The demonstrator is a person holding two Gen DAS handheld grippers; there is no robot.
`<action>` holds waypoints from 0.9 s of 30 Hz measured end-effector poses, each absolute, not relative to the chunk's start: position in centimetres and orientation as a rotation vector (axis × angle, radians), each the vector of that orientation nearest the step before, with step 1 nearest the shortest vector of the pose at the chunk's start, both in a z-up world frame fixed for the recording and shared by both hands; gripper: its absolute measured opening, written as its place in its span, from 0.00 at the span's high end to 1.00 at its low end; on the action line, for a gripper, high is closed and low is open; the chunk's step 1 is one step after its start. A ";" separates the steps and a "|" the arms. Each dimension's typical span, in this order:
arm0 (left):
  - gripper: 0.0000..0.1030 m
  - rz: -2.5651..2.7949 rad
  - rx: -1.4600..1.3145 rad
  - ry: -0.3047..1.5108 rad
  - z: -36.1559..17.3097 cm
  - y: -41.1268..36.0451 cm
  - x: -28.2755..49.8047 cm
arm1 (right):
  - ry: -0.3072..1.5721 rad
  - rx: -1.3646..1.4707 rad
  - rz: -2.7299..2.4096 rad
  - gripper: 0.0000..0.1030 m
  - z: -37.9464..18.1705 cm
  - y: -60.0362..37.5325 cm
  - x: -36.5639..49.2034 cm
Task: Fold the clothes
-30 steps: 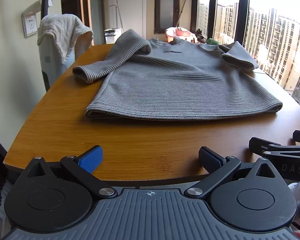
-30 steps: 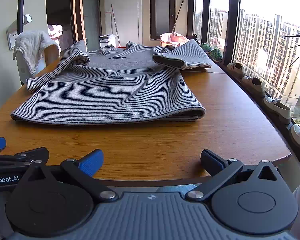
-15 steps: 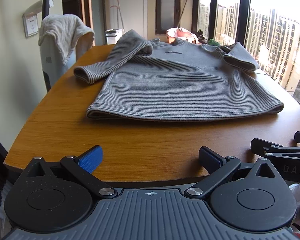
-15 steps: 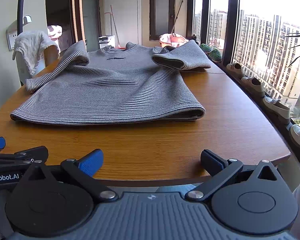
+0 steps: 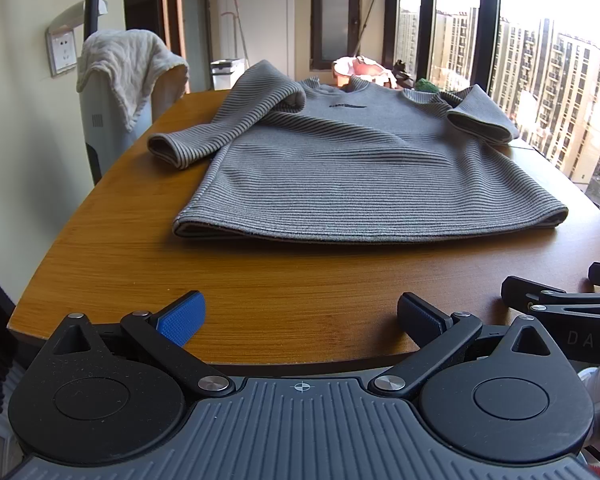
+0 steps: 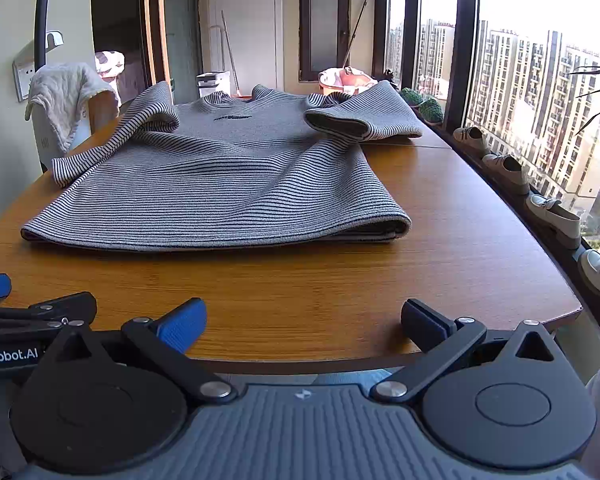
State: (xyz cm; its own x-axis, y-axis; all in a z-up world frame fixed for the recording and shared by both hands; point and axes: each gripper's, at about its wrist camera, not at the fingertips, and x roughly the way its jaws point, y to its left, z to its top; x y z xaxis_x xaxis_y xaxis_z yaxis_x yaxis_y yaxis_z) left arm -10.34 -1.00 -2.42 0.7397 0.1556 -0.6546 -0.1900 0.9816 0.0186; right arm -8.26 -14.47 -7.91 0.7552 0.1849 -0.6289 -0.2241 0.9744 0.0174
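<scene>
A grey sweater (image 5: 364, 168) lies flat mid-worktop (image 5: 260, 296), hem toward the near edge. Left tool (image 5: 300, 316) and right tool (image 6: 304, 320) hover at that edge, both wide and empty.

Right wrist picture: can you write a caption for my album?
Open right gripper waits at the wooden table edge, facing a gray striped sweater laid flat, unfolded.

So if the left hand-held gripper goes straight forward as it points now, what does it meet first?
Probably the near hem of the grey sweater. The open left hand-held gripper has only bare wooden table before it, though its height above the table is unclear.
</scene>
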 end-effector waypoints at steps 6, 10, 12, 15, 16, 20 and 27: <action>0.00 0.189 -0.050 0.712 -2.4 -1.0 -10.4 | 0.679 -0.060 0.223 0.00 -7.9 -14.4 -8.3; 0.00 0.189 -0.049 0.711 -2.4 -1.1 -10.4 | 0.679 -0.060 0.223 0.00 -7.9 -14.3 -8.2; 0.00 0.189 -0.049 0.710 -2.4 -1.1 -10.4 | 0.678 -0.060 0.223 0.00 -7.9 -14.4 -8.2; 0.00 0.189 -0.049 0.709 -2.4 -1.1 -10.4 | 0.678 -0.060 0.223 0.00 -7.9 -14.4 -8.2; 0.00 0.189 -0.049 0.709 -2.4 -1.0 -10.4 | 0.677 -0.059 0.223 0.00 -7.9 -14.4 -8.2; 0.00 0.189 -0.049 0.708 -2.4 -1.1 -10.4 | 0.677 -0.059 0.223 0.00 -7.9 -14.5 -8.2; 0.00 0.188 -0.050 0.706 -2.4 -1.1 -10.5 | 0.674 -0.054 0.221 0.00 -7.9 -14.5 -8.4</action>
State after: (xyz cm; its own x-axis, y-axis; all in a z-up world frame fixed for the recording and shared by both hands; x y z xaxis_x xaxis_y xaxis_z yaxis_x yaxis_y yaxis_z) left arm -10.46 -1.11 -2.42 0.7447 0.1552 -0.6491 -0.1888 0.9819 0.0183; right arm -8.40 -14.47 -7.90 0.7591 0.1850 -0.6242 -0.2201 0.9752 0.0213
